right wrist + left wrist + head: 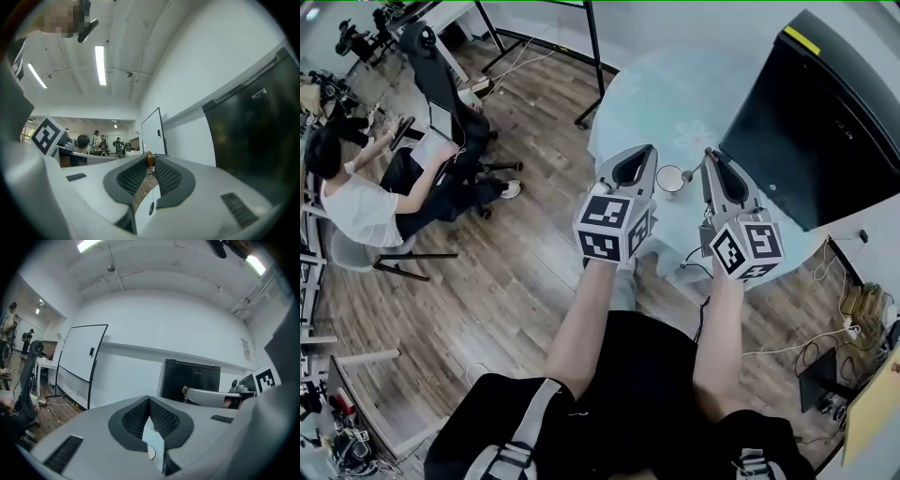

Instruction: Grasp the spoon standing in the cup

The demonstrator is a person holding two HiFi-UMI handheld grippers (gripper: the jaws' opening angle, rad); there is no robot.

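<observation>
A white cup [671,178] stands on the pale blue table [675,94], between my two grippers. My right gripper [709,156] is just right of the cup and points away from me. In the right gripper view its jaws [150,163] pinch a brown wooden spoon end [150,159] at the tips. The left gripper view shows that same spoon end [184,390] poking out of the right gripper. My left gripper [639,152] is just left of the cup, and its pads [161,417] meet at the tips with nothing between them. The rest of the spoon is hidden.
A large black screen [825,122] stands on the table at the right, close to my right gripper. On the wooden floor to the left are an office chair [441,84] and a seated person [356,202]. Cables [806,347] lie at the lower right.
</observation>
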